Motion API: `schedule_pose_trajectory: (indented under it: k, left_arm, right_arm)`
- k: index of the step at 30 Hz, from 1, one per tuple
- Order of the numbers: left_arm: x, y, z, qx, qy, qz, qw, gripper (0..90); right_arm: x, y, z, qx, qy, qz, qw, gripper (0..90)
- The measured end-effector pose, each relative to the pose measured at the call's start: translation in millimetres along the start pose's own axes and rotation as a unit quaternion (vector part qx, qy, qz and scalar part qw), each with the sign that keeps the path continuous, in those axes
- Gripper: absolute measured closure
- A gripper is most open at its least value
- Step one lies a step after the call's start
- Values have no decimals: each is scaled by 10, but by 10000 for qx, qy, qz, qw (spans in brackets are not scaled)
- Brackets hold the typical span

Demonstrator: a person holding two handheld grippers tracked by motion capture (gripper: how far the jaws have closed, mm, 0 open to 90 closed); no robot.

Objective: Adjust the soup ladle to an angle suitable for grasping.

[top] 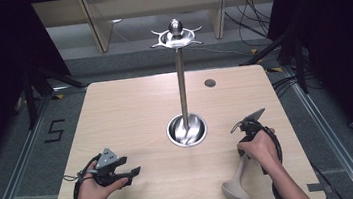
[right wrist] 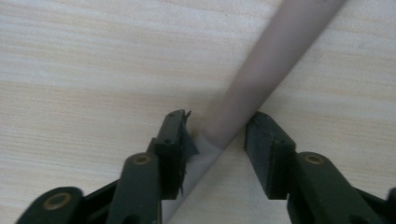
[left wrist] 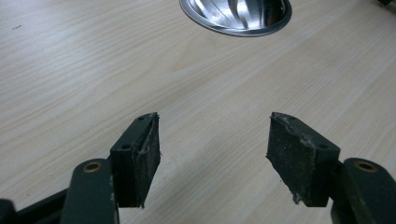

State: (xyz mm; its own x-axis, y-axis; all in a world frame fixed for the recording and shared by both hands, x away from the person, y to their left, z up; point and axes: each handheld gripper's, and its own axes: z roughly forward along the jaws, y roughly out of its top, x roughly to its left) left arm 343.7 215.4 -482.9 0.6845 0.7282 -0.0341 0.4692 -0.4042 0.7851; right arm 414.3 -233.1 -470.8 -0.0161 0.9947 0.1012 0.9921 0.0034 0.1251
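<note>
Right gripper [top: 247, 130] straddled a grey ladle's [top: 238, 183] handle, jaws not visibly clamped. Its long axis ran toward the frame's bottom. Left gripper [top: 133, 174] gaped, empty, well apart.

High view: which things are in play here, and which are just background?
In play:
- grey ladle, its handle between the right gripper jaws
- steel hanging stand at table centre
- left gripper, open, holding nothing

Background:
- round dark grommet in the table
- floor cables
</note>
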Motion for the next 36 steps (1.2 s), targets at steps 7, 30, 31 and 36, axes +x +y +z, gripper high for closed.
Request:
schedule_pose_trajectory:
  k: [7, 30, 31, 36]
  left_arm:
    - [-13, -4, 7, -3, -34, -88, 10000, 338]
    - [-33, 149, -138, -707, -144, -605, 9956, 343]
    - [-44, 171, -154, -766, -163, -612, 9950, 345]
    - [-83, 341, -238, -1111, -339, -396, 9924, 354]
  right_arm:
    - [-24, 8, -13, 130, 342, 12, 9993, 766]
    - [-239, -573, -649, -1701, 1449, -1494, 9632, 767]
    - [-251, -623, -688, -1798, 1505, -1506, 9604, 767]
    - [-297, -786, -765, -2802, 1707, -2189, 9189, 767]
